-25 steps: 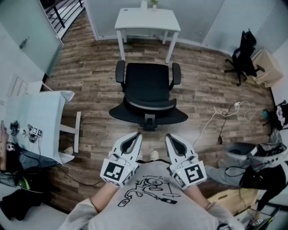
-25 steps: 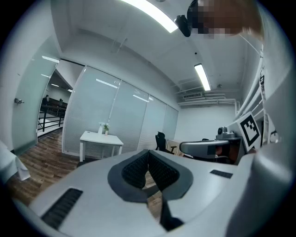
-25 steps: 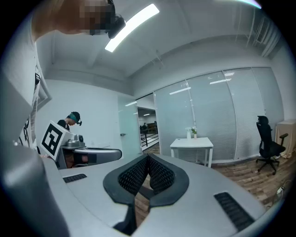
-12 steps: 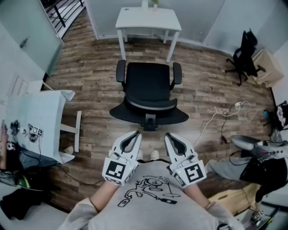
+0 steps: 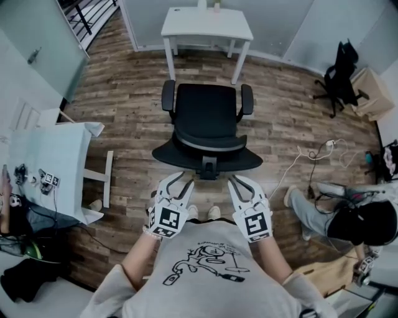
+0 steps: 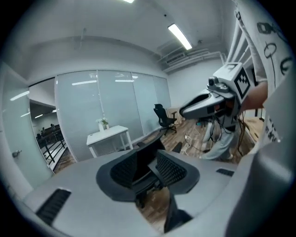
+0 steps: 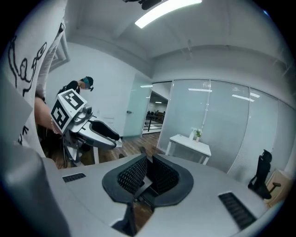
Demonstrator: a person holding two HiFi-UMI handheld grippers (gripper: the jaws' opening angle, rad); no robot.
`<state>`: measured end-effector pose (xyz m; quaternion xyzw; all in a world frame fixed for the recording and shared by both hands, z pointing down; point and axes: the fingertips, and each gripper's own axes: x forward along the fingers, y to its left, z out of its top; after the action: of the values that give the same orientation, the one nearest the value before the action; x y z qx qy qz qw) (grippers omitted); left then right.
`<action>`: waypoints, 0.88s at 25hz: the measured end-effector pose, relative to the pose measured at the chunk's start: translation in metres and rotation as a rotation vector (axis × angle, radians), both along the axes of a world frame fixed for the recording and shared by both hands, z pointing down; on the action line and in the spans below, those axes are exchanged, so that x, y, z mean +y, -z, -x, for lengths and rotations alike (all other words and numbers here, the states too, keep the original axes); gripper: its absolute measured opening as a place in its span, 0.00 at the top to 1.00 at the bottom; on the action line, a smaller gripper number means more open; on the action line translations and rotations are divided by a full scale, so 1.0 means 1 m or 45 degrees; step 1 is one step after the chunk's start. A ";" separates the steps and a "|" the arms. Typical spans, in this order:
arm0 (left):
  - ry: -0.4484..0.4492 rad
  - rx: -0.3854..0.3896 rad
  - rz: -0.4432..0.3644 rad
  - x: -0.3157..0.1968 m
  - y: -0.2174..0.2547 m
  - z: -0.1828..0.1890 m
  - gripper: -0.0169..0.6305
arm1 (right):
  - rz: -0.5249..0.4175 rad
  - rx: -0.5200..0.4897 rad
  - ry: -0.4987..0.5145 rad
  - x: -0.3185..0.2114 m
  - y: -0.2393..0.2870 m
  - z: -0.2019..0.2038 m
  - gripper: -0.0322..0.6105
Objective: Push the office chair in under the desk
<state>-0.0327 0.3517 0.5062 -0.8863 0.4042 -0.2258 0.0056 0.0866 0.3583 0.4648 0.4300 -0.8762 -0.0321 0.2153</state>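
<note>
Black office chair (image 5: 207, 121), unpushed, stands between desk (image 5: 207, 23) and my left gripper (image 5: 179, 181) and right gripper (image 5: 241, 181), both parted, empty.

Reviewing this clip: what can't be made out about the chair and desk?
- Head view: office chair wheels, hidden beneath its seat and backrest.
- Head view: desk far side and items on it, cut off by the top edge.
- Gripper views: most of the chair, blocked by the jaws of the left gripper and right gripper.
</note>
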 end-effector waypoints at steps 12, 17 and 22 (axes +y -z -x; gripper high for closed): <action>-0.240 -0.695 -0.039 -0.038 -0.124 0.020 0.73 | 0.077 0.474 0.140 -0.027 -0.108 -0.014 0.73; -0.401 -0.994 -0.050 -0.047 -0.175 0.024 0.70 | 0.117 0.830 0.245 -0.036 -0.172 -0.028 0.67; -0.455 -1.126 -0.043 -0.062 -0.210 0.030 0.69 | 0.184 0.996 0.312 -0.046 -0.219 -0.038 0.65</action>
<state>-0.0629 0.2899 0.7158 -0.7606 0.2079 -0.5703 0.2302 0.1249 0.3127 0.6840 0.2618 -0.7731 -0.1568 0.5561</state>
